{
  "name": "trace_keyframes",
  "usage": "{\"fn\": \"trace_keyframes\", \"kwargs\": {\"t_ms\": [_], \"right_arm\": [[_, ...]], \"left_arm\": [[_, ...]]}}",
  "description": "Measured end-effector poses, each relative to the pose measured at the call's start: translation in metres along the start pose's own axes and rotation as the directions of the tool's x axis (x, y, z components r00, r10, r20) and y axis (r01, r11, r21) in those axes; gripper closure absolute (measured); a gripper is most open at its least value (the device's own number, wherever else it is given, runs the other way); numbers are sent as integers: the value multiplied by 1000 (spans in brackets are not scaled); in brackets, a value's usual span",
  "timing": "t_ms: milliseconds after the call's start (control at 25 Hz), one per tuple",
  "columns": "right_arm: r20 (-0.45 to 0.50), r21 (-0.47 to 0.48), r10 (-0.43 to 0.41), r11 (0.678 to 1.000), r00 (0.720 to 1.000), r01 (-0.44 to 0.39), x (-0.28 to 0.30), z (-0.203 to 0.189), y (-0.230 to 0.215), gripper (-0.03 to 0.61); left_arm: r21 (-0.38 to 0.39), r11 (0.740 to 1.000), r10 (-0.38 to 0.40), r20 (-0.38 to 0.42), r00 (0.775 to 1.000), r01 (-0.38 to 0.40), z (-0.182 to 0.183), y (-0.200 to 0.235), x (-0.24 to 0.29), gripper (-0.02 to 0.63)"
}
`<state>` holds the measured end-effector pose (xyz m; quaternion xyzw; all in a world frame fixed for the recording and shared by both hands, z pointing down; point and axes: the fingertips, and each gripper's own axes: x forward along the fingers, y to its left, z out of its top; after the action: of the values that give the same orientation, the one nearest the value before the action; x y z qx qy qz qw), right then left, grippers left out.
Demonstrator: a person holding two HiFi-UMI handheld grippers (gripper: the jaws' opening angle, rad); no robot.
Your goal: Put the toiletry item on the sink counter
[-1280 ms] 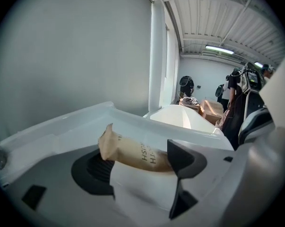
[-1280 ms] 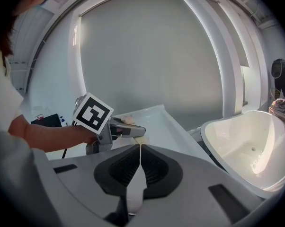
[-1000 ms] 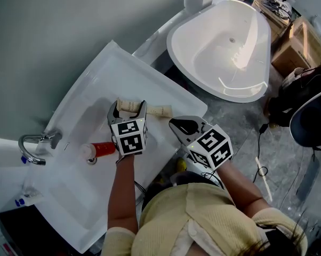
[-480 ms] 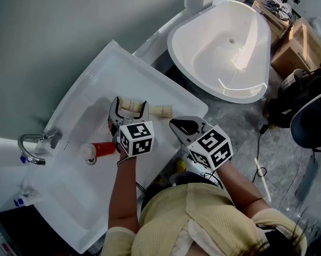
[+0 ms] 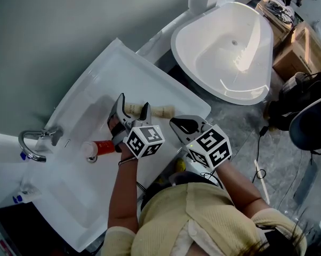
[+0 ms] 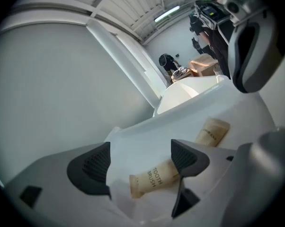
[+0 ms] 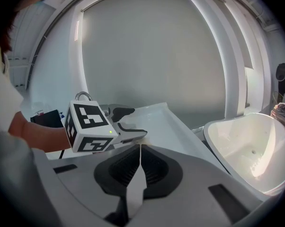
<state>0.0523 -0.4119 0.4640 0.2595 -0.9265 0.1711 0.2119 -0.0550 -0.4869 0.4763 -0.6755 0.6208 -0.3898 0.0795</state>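
A beige toothbrush packet [image 5: 132,110] [image 6: 154,178] lies flat on the white sink counter [image 5: 166,87]. My left gripper [image 5: 133,103] [image 6: 145,161] stands open over it. Its jaws have just been opening, and the packet lies between the pads untouched. A second beige packet [image 5: 163,111] [image 6: 212,131] lies just to the right on the same counter. My right gripper [image 5: 183,127] [image 7: 138,169] hovers off the counter's front edge, shut, with its pads together and nothing in them. In the right gripper view the left gripper's marker cube [image 7: 88,126] shows.
A red tube with a white cap [image 5: 101,148] lies in the sink basin near the drain. The chrome faucet [image 5: 35,140] stands at the left. A white bathtub [image 5: 230,47] [image 7: 251,145] sits past the counter's right end, with cardboard boxes [image 5: 302,41] beyond.
The left gripper has rolled about its own axis, so its marker cube has turned, and it stays in place. The toothbrush packet lies still on the counter. The right gripper has not moved.
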Motion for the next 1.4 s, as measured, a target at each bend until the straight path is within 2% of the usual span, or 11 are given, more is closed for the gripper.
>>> {"fn": "trace_keyframes", "kwargs": {"t_ms": [40,160,360,640,680,760,840,960,1080,1280,1400], "right_arm": [[-1,-1,1,1000,1000,-1,1,0,0,551],[-4,-6,5,1000,1000,-5,5,1,1,551],[-9,-10,7,1000,1000,-7,9,1,3,551],[-5,3,-6,1000,1000,6,12,3,4,551],[-6,3,-7,1000,1000,7,12,3,5,551],[-8,3,-11,1000,1000,11,13,3,6,551],[-6,4,-17,1000,1000,17,13,4,6,551],[-4,2,-26,1000,1000,26,15,4,9,551],[-5,1,-37,999,999,37,14,4,10,551],[-6,1,-59,998,998,59,11,3,14,551],[-3,2,-79,997,997,79,10,3,18,551]], "left_arm": [[3,1000,-5,-3,1000,5,-1,-1,0,210],[-88,994,-67,-20,998,65,-5,-4,-1,210],[-224,958,-195,-48,980,180,-12,-14,-5,213],[-356,903,-248,24,968,240,-4,-8,-22,225],[-362,903,-237,28,971,231,-4,-5,-26,273],[-337,923,-189,23,982,185,-5,3,-32,542],[-308,936,-171,17,985,168,-7,5,-35,546],[-329,925,-198,7,980,189,-13,3,-40,546],[-401,891,-232,1,973,213,-17,3,-47,563],[-539,801,-288,31,957,258,-23,6,-65,569],[-597,748,-327,49,944,290,-27,6,-74,571]]}}
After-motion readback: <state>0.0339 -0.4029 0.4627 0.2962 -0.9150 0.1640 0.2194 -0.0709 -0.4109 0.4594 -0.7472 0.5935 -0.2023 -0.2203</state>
